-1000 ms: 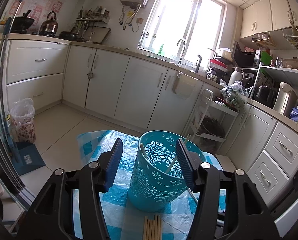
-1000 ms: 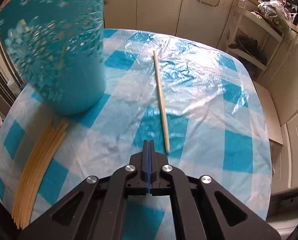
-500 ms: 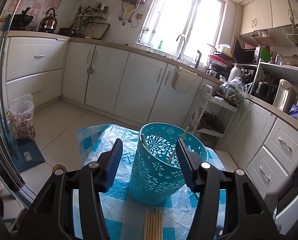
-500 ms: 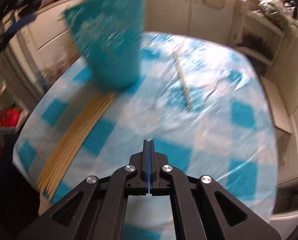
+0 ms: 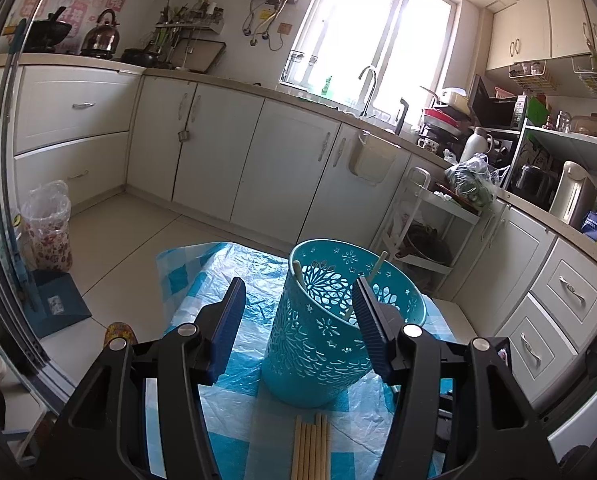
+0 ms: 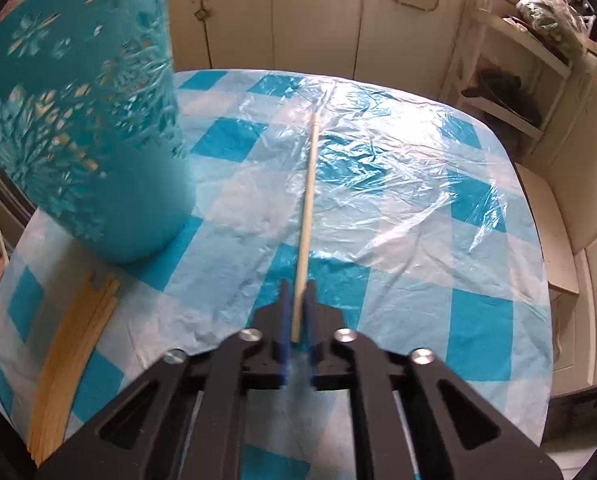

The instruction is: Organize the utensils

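Observation:
A teal perforated basket (image 5: pixel 330 332) stands on the blue-checked table (image 5: pixel 226 444) with two chopsticks (image 5: pixel 372 276) leaning inside it. My left gripper (image 5: pixel 298 312) is open, its jaws either side of the basket's near wall. A bundle of wooden chopsticks (image 5: pixel 310 448) lies in front of the basket. In the right wrist view the basket (image 6: pixel 82 120) is at the left and the bundle (image 6: pixel 70 360) lies below it. My right gripper (image 6: pixel 297 312) has a single pale chopstick (image 6: pixel 308 208) between its narrowly parted jaws.
The table's far and right edges (image 6: pixel 530 200) drop to the kitchen floor. White cabinets (image 5: pixel 282 172) and a wire shelf cart (image 5: pixel 426 240) stand beyond. A bagged bin (image 5: pixel 48 228) stands on the floor at the left.
My right gripper has swung back to the single chopstick, and its jaws, fully shut before, now stand slightly apart around the chopstick's near end. The left gripper has barely moved.

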`<state>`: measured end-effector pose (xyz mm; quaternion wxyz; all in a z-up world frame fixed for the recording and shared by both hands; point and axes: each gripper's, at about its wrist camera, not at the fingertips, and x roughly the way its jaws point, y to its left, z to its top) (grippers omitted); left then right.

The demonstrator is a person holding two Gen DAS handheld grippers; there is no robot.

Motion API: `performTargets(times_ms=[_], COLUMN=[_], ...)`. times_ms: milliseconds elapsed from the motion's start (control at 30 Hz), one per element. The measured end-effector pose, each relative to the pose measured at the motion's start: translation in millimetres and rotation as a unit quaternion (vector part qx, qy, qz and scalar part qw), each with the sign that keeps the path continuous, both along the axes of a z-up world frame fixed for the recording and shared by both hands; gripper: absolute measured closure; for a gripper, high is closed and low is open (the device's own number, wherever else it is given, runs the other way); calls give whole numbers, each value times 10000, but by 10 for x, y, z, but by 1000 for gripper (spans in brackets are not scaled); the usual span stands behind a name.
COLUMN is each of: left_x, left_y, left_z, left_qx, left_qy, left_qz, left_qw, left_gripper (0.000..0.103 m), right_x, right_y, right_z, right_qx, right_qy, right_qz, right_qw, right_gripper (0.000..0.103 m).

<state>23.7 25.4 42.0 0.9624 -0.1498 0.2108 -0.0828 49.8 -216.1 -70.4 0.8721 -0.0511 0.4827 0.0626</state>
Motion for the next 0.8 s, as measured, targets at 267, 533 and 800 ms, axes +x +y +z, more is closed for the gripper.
performTargets(times_ms=[267, 533, 800], left_x=[-22, -187, 15], left_y=[5, -1, -215], left_z=[-44, -239, -864], left_qx=[21, 260, 848], left_qy=[96, 622, 1996], left_qz=[-28, -317, -837], left_qw=[9999, 9972, 9726], left_gripper=[50, 49, 46], right_x=[-750, -1453, -954], right_y=[74, 281, 300], right_z=[45, 110, 276], right_qx=[332, 698, 638], right_qy=[242, 660, 24], right_qz=[-122, -34, -68], right_qw=[9991, 9954, 9979], right_gripper=[98, 92, 80])
